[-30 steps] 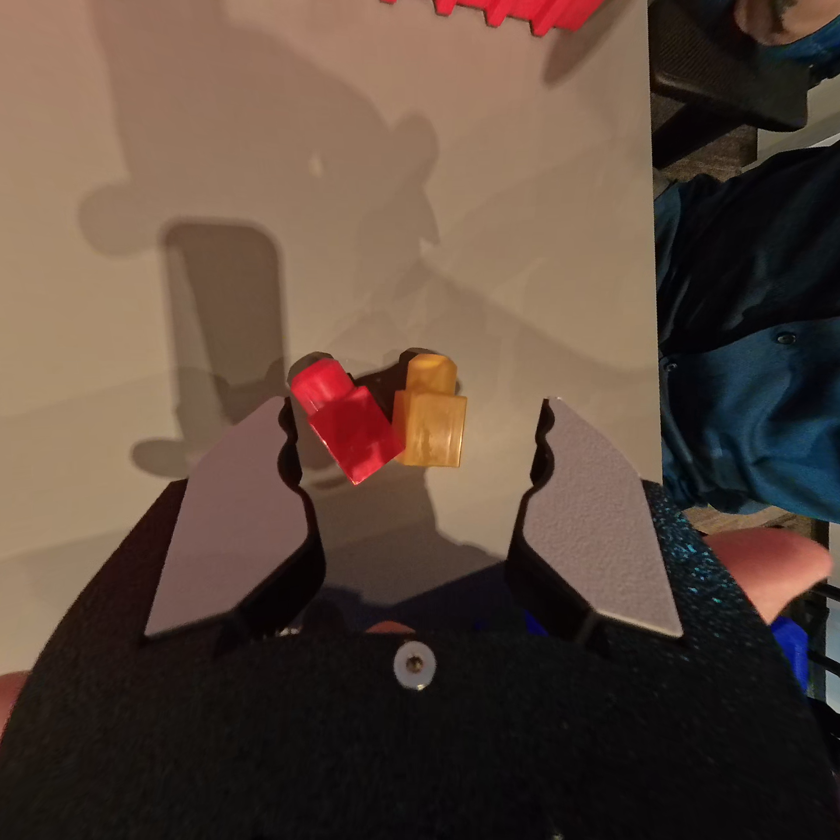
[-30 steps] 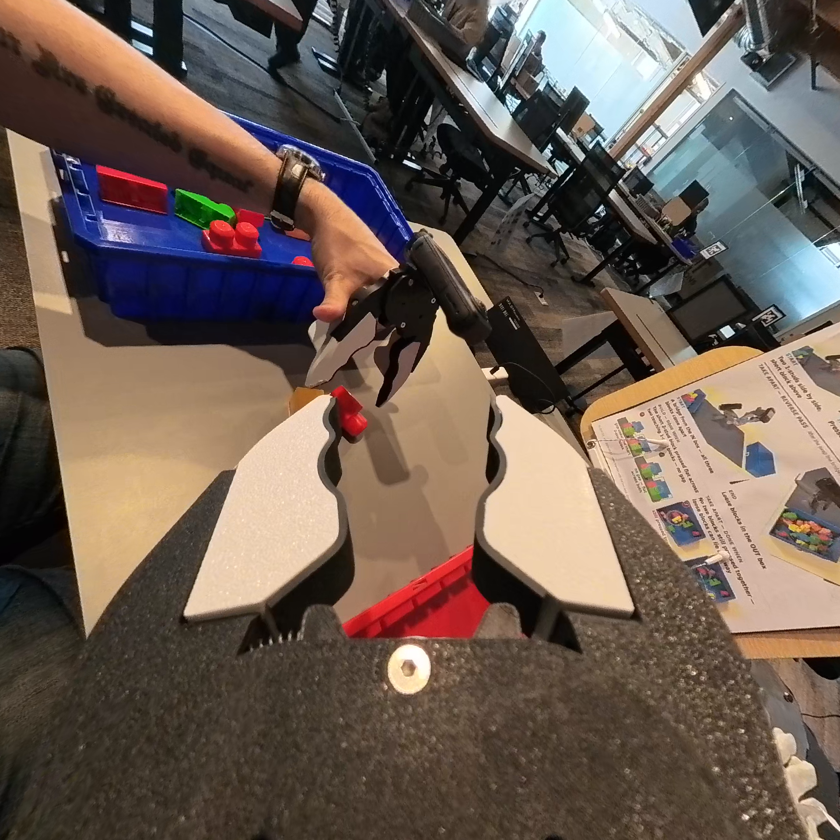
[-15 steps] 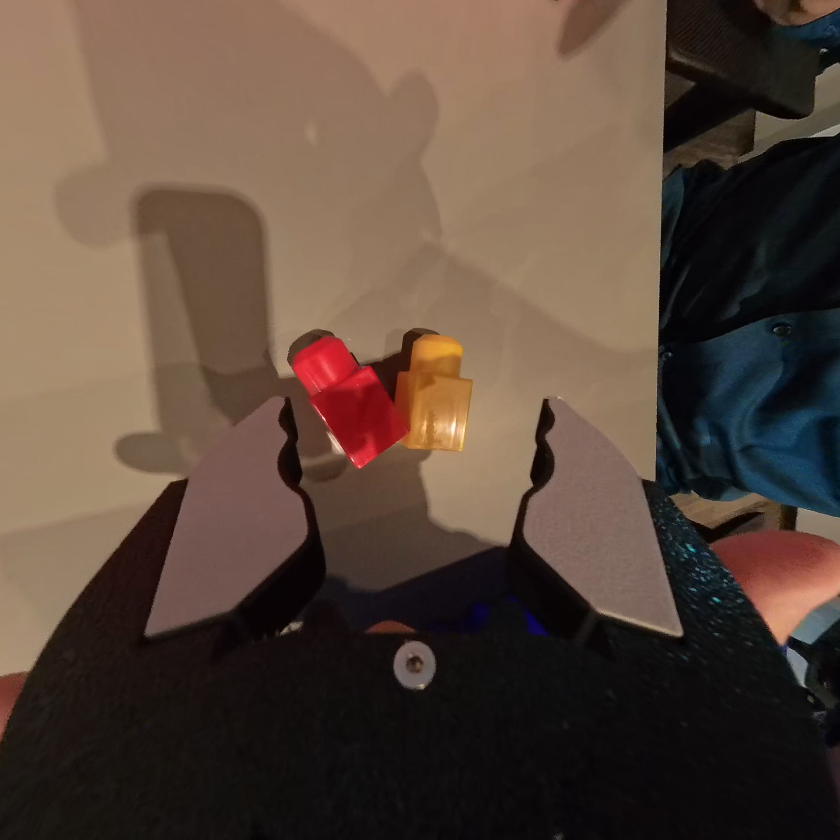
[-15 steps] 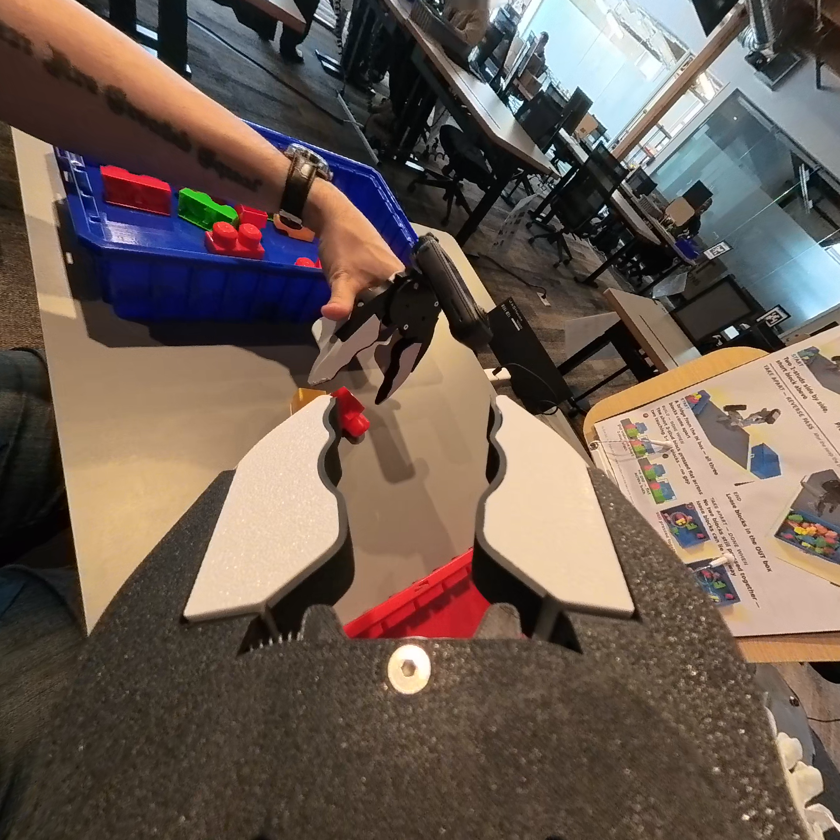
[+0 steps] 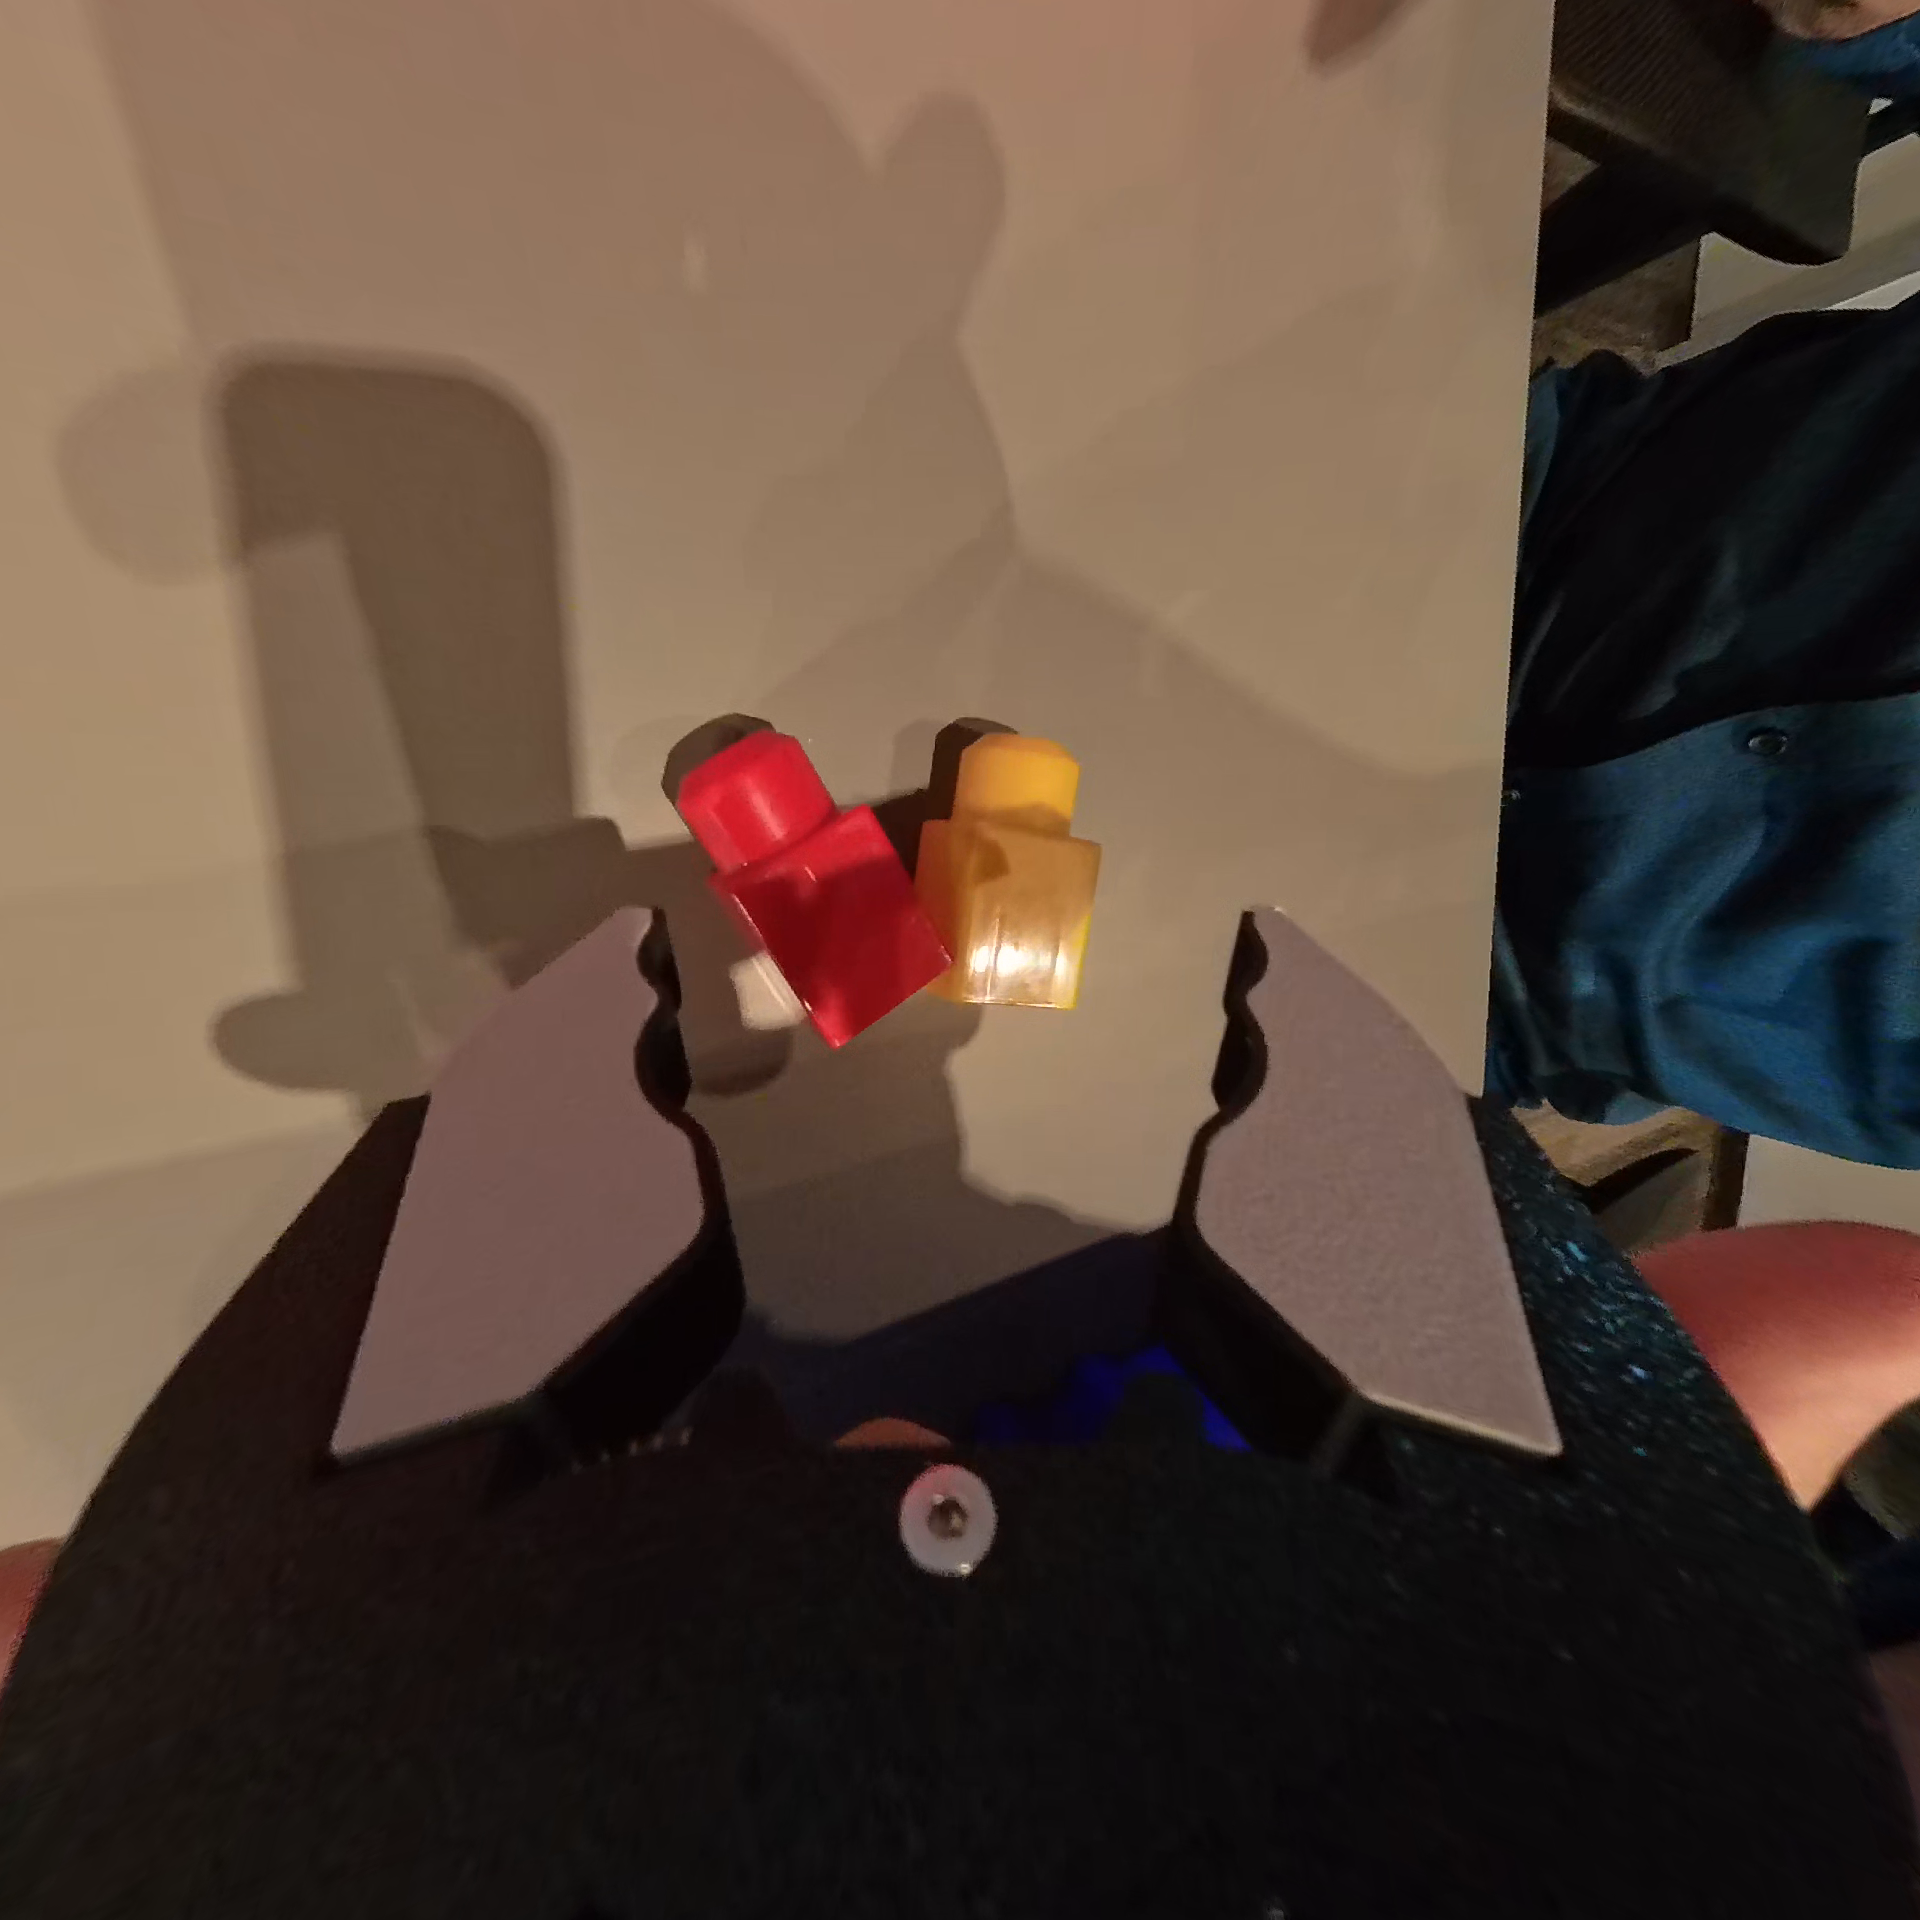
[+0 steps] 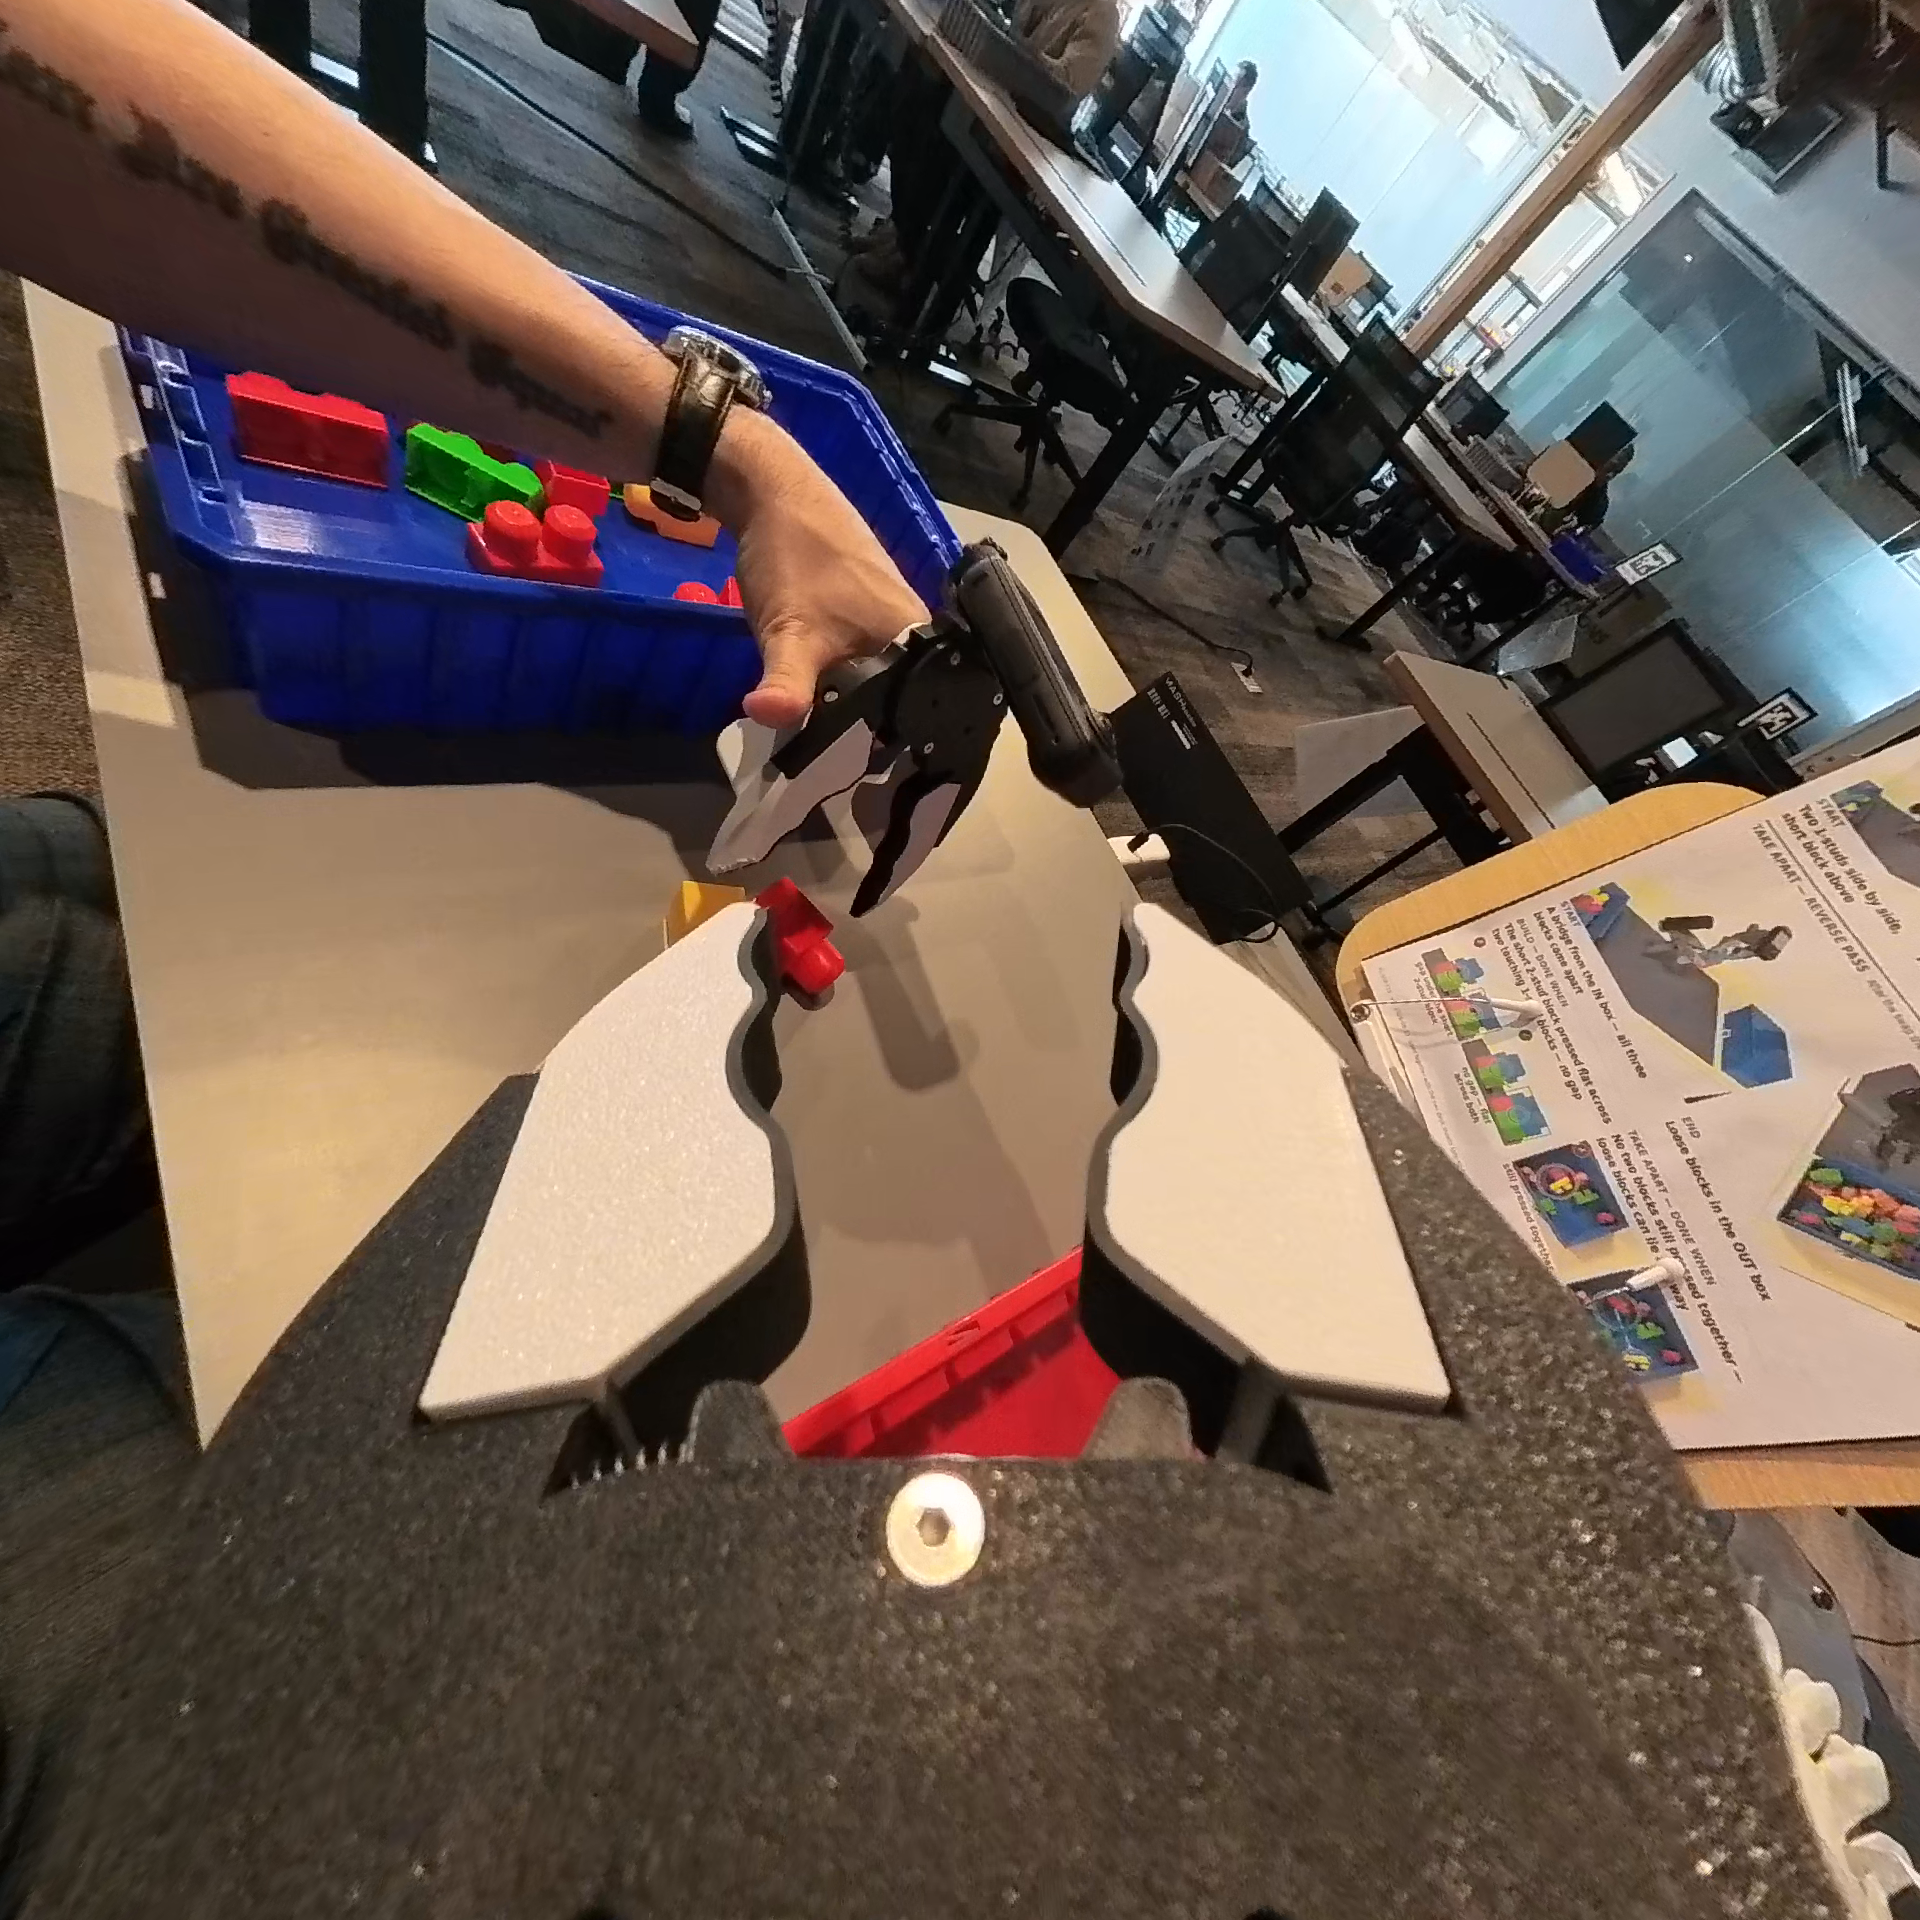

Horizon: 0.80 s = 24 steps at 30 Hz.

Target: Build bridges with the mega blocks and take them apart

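Note:
A red one-stud block [image 5: 821, 894] and a yellow one-stud block [image 5: 1013, 878] lie on their sides, touching, on the grey table [image 5: 520, 312]. My left gripper [image 5: 951, 920] is open and empty, hovering just above and behind them. In the right wrist view the left gripper [image 6: 805, 862] hangs over the red block [image 6: 800, 945] and the yellow block [image 6: 691, 904], which my finger partly hides. My right gripper [image 6: 940, 914] is open and empty, held above the table nearer the red bin [image 6: 966, 1382].
A blue bin [image 6: 447, 644] with several red, green and orange blocks stands at the table's far end. A person's arm with a wristwatch [image 6: 707, 416] reaches over it. An instruction sheet [image 6: 1662, 1091] lies on a round wooden table to the right. A person's blue-clothed body [image 5: 1714, 727] is beyond the table edge.
The left gripper has drawn slightly away from the two blocks, which now sit farther ahead of its fingertips. The red bin has left the left wrist view. The right gripper has hardly moved.

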Available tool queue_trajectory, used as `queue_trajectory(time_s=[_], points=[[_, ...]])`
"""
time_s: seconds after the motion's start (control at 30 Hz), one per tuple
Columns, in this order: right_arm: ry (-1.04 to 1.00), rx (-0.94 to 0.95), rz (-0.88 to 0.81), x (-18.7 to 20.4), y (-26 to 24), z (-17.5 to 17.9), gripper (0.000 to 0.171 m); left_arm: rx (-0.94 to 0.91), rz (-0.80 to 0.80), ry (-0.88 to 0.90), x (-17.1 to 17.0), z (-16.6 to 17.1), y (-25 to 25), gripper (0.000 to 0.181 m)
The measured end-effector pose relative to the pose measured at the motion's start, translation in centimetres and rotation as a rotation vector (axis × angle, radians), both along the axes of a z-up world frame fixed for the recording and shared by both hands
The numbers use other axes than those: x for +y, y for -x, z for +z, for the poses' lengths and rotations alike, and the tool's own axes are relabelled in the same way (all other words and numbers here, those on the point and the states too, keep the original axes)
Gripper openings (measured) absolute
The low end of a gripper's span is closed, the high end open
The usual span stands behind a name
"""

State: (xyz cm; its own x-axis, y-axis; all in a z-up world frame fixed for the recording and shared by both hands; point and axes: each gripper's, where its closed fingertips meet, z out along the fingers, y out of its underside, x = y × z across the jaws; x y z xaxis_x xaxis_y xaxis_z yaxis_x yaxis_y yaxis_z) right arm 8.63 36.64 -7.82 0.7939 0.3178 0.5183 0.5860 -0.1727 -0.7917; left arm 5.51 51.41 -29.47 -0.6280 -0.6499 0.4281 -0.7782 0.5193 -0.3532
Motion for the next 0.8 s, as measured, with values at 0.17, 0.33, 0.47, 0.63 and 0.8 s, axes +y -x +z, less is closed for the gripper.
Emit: queue_trajectory(time_s=[0.17, 0.33, 0.47, 0.63, 0.8], points=[[0.002, -0.003, 0.001, 0.1, 0.1, -0.1, 0.062, 0.040, -0.011, -0.005, -0.2, -0.4, 0.3, 0.100], [0.001, -0.004, 0.000, 0.0, 0.1, 0.0, 0.062, 0.075, 0.000, -0.013, 0.0, -0.8, 0.5, 0.100], [0.001, -0.006, 0.001, 0.0, 0.2, 0.0, 0.062, 0.104, -0.010, -0.009, -0.2, -1.0, 0.8, 0.100], [0.000, -0.007, 0.002, 0.0, 0.3, 0.0, 0.062, 0.127, -0.042, 0.031, -1.3, -0.9, 1.3, 0.100], [-0.004, -0.004, 0.001, 0.0, 0.2, 0.1, 0.062, 0.158, -0.068, 0.053, -2.0, -1.3, 1.9, 0.100]])
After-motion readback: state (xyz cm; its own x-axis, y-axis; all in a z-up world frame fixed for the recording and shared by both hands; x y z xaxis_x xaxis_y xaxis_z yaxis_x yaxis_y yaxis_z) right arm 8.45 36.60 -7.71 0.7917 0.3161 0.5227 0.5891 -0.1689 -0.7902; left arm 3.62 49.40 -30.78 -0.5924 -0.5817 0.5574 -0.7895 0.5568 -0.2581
